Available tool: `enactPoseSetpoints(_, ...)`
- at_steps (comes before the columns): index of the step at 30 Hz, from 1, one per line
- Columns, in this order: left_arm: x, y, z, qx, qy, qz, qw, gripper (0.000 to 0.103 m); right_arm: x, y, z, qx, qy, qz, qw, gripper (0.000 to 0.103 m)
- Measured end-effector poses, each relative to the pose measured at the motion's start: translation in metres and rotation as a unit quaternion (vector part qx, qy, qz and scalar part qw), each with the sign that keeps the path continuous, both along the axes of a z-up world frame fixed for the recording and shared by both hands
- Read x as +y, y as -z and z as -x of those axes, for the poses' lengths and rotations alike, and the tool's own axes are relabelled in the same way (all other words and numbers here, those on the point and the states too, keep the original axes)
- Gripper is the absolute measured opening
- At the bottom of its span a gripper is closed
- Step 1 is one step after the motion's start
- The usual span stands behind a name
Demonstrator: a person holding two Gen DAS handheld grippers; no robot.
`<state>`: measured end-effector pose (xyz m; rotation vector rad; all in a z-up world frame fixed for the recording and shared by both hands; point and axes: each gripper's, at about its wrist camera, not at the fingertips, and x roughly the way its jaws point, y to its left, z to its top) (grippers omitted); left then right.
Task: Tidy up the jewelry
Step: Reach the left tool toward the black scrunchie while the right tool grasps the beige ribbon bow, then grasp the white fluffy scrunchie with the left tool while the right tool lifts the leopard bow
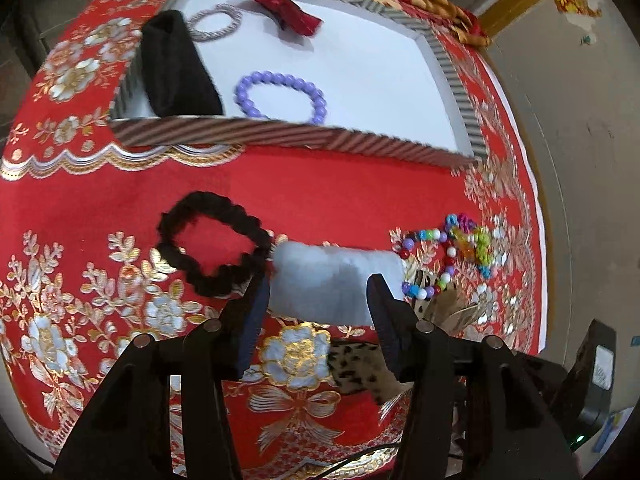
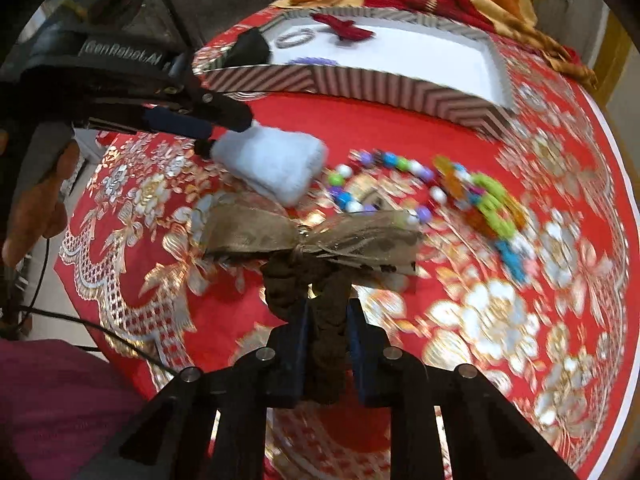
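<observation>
Left gripper (image 1: 320,300), jaws wide, straddles white pad (image 1: 332,280) beside black scrunchie (image 1: 212,244). Right gripper (image 2: 326,336) pinches bow scrunchie (image 2: 316,240); blurred beads (image 2: 380,184) beyond, tray (image 2: 360,80) behind.

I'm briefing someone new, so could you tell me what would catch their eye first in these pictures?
The red floral tablecloth fills both views. At its far side a striped tray holds a purple bead bracelet. Nearer, the right gripper pinches a brown bow scrunchie, and the open left gripper straddles a fluffy white piece.

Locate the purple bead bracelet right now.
In the left wrist view the purple bead bracelet lies inside the striped box, near its front wall, right of the black pouch.
</observation>
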<state>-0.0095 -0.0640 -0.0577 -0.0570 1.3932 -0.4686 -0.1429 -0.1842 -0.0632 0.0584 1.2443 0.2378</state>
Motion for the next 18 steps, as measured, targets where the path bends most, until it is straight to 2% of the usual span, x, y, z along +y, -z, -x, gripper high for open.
enactPoseSetpoints(6,-0.020,0.004,0.005,-0.020,0.032,-0.045,0.9983,0.050,-0.016,0.002,0.011,0.004,0.010,-0.027,1.000,0.018)
enactPoseSetpoints(7,-0.022,0.003,0.006,-0.028,0.040,-0.048,0.9976,0.045,-0.017,0.003,0.012,0.003,0.012,-0.030,0.999,0.018)
enactPoseSetpoints(8,-0.022,0.002,0.006,-0.033,0.041,-0.042,0.9977,0.026,-0.018,0.002,0.012,0.002,0.014,-0.034,0.999,0.018)
enactPoseSetpoints(9,-0.022,0.003,0.005,-0.034,0.040,-0.040,0.9978,0.017,-0.019,0.000,0.015,-0.001,0.014,-0.037,0.999,0.018)
enactPoseSetpoints(10,-0.020,0.003,0.003,-0.031,0.038,-0.036,0.9981,0.013,-0.019,-0.002,0.016,-0.003,0.014,-0.041,0.999,0.018)
enactPoseSetpoints(14,-0.011,0.004,-0.003,-0.016,0.027,-0.009,0.9995,0.004,-0.022,-0.011,0.018,-0.007,0.010,-0.051,0.999,0.018)
enactPoseSetpoints(18,-0.005,-0.007,-0.003,-0.011,0.027,0.009,0.9996,0.003,-0.035,-0.030,0.020,-0.011,0.018,-0.089,0.996,0.017)
